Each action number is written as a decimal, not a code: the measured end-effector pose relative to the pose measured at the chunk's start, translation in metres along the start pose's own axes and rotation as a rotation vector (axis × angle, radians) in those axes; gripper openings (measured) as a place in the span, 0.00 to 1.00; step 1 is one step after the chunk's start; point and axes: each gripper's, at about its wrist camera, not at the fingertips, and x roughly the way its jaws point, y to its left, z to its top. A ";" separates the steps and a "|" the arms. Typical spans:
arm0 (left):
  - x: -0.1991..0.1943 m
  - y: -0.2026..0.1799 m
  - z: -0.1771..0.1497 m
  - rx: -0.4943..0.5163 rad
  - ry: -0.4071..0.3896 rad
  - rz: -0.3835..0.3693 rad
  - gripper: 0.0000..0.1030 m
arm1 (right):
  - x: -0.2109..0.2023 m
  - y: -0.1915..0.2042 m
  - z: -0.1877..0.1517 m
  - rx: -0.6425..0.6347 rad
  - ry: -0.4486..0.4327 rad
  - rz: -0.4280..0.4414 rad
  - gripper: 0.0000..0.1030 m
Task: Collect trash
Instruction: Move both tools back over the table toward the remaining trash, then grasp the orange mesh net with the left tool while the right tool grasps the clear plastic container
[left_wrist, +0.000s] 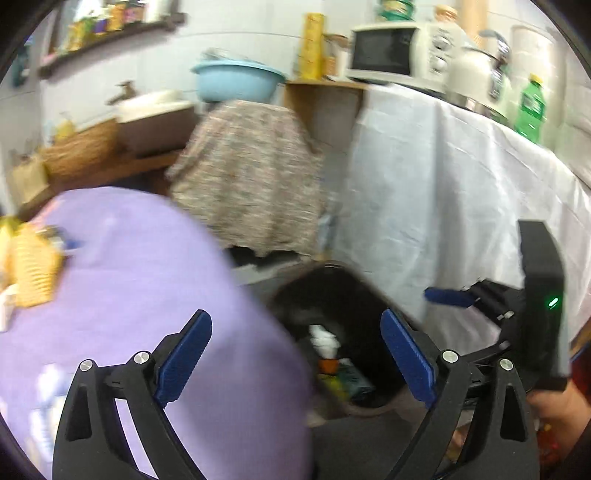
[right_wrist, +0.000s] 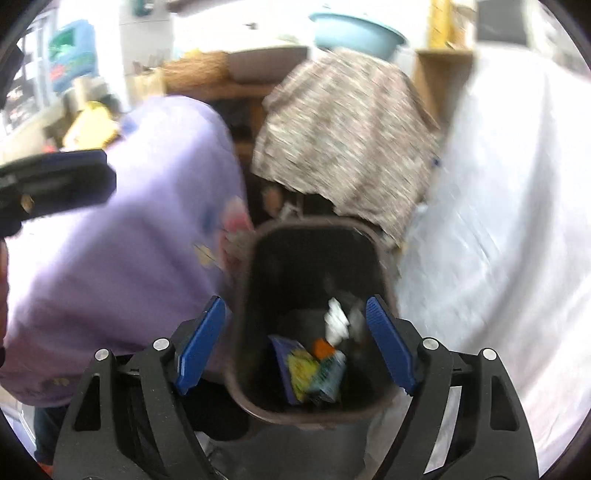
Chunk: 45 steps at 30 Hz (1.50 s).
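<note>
A dark bin (right_wrist: 373, 258) stands on the floor between a purple-covered table (right_wrist: 140, 236) and a white-draped table (right_wrist: 498, 240). Inside lie crumpled white paper (right_wrist: 337, 320), an orange piece (right_wrist: 322, 348) and colourful wrappers (right_wrist: 306, 373). My right gripper (right_wrist: 295, 343) is open and empty, right above the bin's mouth. My left gripper (left_wrist: 295, 354) is open and empty, over the purple table's edge, with the bin (left_wrist: 354, 291) and its trash (left_wrist: 325, 338) just ahead. The right gripper (left_wrist: 448, 297) shows at the right of the left wrist view. Both views are blurred.
A patterned cloth (left_wrist: 251, 177) covers something behind the bin. On the white-draped table (left_wrist: 443, 184) stand a microwave (left_wrist: 402, 51), a kettle (left_wrist: 476, 70) and a green bottle (left_wrist: 532, 107). A blue basin (left_wrist: 236, 79) and a sink (left_wrist: 155, 114) are at the back. Yellow items (left_wrist: 33, 266) lie on the purple table (left_wrist: 147, 277).
</note>
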 end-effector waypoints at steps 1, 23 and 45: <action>-0.006 0.013 -0.001 -0.010 -0.002 0.024 0.89 | 0.000 0.008 0.007 -0.017 -0.007 0.025 0.76; -0.116 0.284 -0.072 -0.312 0.022 0.564 0.89 | 0.072 0.229 0.176 -0.411 -0.031 0.374 0.67; -0.097 0.401 -0.040 -0.465 0.080 0.696 0.94 | 0.156 0.273 0.195 -0.721 0.023 0.045 0.06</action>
